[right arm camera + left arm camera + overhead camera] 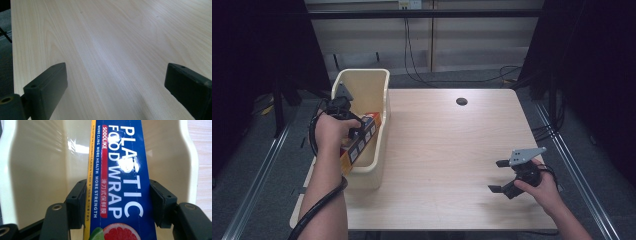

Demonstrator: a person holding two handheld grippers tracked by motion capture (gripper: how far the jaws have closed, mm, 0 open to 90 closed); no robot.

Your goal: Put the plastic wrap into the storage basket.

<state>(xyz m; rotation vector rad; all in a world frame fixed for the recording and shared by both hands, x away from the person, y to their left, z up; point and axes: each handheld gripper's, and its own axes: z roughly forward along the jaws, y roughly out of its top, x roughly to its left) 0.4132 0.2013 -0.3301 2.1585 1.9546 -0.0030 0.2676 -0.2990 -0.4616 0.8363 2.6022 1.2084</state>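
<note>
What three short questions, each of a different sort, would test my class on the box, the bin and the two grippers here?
1. True or false: the left gripper grips the plastic wrap box.
2. The box is: A) on the table; B) over the cream bin; C) on the floor.
3. Fill in: the right gripper is ____.

Key: 1 true; 2 B; 3 open.

A cream-coloured bin (382, 95) is seen at ten o'clock on a pale wood-grain table (447, 150). A plastic wrap box (117, 182), deep blue with white lettering, a yellow edge stripe, a red label and a pink grapefruit picture, is framed by black jaws.
</note>
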